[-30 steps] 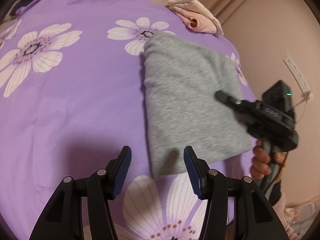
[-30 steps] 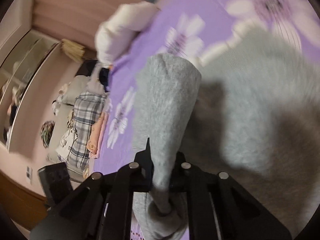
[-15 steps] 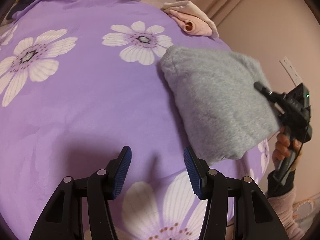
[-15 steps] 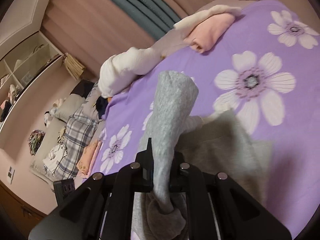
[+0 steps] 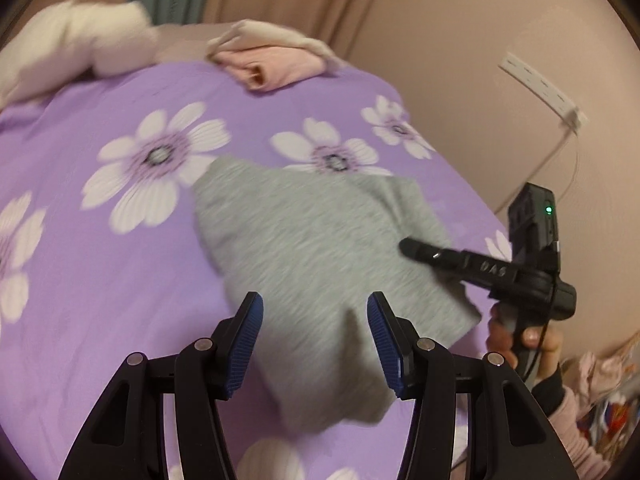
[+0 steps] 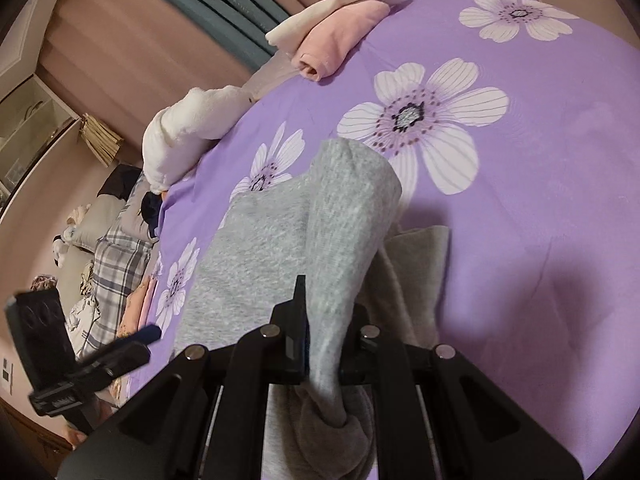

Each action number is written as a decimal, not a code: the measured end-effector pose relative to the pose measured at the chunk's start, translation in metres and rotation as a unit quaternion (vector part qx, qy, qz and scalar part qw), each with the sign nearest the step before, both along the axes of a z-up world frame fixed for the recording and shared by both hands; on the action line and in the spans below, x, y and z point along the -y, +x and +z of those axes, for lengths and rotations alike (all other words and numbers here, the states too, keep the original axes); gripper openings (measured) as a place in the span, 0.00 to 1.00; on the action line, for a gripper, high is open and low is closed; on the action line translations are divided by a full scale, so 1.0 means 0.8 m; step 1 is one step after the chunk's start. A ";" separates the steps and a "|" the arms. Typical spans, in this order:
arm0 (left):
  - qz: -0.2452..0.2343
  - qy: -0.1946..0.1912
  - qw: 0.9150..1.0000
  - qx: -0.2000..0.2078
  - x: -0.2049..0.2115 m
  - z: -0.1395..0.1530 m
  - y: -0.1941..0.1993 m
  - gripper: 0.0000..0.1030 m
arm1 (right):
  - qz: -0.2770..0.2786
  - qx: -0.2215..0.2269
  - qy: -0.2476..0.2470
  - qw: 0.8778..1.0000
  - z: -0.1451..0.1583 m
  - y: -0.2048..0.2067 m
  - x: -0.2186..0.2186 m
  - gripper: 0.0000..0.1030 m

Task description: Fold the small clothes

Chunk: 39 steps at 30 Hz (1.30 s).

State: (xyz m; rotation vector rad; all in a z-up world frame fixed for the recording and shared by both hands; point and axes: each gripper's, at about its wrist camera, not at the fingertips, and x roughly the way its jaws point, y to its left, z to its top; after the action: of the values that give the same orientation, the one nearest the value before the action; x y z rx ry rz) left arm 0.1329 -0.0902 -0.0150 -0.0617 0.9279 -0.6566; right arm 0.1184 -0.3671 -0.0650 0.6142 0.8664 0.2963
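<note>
My right gripper (image 6: 320, 344), clamped on the soft grey knit garment (image 5: 320, 248), has dragged it back toward six o'clock on the purple floral bedspread (image 5: 100, 280). My left gripper (image 5: 314, 340) hangs wide open and empty over its near edge, so I judge the fold only half done.

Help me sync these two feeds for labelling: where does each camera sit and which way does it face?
Left wrist: sits behind the left tool, open, above the purple bedspread; faces the grey garment, wall beyond; the right tool and the person's hand show at right.
Right wrist: sits behind the right tool, shut on a gathered fold of the grey garment; faces across the bed toward the curtains; the left tool shows lower left.
Shared: garment, bedspread, folded pink clothes.
</note>
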 end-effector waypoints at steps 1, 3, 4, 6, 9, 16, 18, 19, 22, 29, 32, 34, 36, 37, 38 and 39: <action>-0.006 0.004 1.000 0.004 0.007 -0.002 0.002 0.51 | 0.001 -0.003 -0.002 1.000 -0.002 -0.001 0.001 0.10; -0.026 0.024 0.999 0.005 0.028 -0.012 0.007 0.51 | 0.008 -0.010 -0.013 1.000 -0.008 -0.001 -0.003 0.10; -0.030 0.039 0.999 0.005 0.035 -0.019 0.009 0.51 | 0.010 -0.013 -0.019 1.000 -0.012 0.000 -0.005 0.10; -0.034 0.069 0.997 0.008 0.045 -0.031 0.009 0.51 | 0.009 -0.018 -0.029 0.999 -0.019 0.000 -0.005 0.11; -0.044 0.104 0.994 0.007 0.053 -0.050 0.008 0.51 | 0.001 -0.031 -0.042 0.999 -0.031 0.002 -0.003 0.12; -0.047 0.127 0.991 0.002 0.055 -0.071 0.010 0.51 | -0.016 -0.040 -0.044 0.998 -0.036 -0.005 0.005 0.17; -0.046 0.119 0.992 0.000 0.051 -0.071 0.011 0.51 | -0.033 -0.023 -0.067 0.997 -0.020 -0.018 0.008 0.25; -0.046 0.117 0.992 0.002 0.051 -0.071 0.011 0.51 | -0.042 -0.012 -0.079 0.996 -0.011 -0.024 0.010 0.28; -0.043 0.107 0.993 0.003 0.046 -0.066 0.008 0.51 | -0.063 0.035 -0.112 0.991 0.021 -0.053 0.014 0.38; -0.019 0.034 0.999 -0.004 0.025 -0.029 0.020 0.51 | 0.034 0.078 -0.118 0.989 0.038 -0.090 -0.033 0.24; 0.000 0.028 1.000 0.008 0.024 -0.014 0.038 0.51 | 0.067 0.074 -0.104 0.989 0.026 -0.090 -0.059 0.19; 0.009 0.028 1.000 0.007 0.026 -0.014 0.053 0.51 | 0.084 0.073 -0.090 0.990 0.017 -0.087 -0.075 0.19; 0.018 0.030 0.999 0.000 0.033 -0.019 0.072 0.50 | 0.094 0.077 -0.084 0.989 0.011 -0.083 -0.092 0.18; 0.022 0.031 0.999 0.000 0.033 -0.021 0.076 0.47 | 0.100 0.077 -0.081 0.989 0.009 -0.080 -0.099 0.18; 0.024 0.036 0.999 -0.001 0.037 -0.025 0.083 0.44 | 0.104 0.078 -0.076 0.989 0.007 -0.078 -0.106 0.18; 0.026 0.045 0.999 -0.003 0.042 -0.031 0.090 0.39 | 0.111 0.079 -0.071 0.988 0.004 -0.076 -0.114 0.18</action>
State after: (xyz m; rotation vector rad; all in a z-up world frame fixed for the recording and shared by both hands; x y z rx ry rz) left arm 0.2046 -0.1240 -0.0399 -0.0080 0.9575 -0.5655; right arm 0.0578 -0.2756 -0.0619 0.3567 0.7967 0.4744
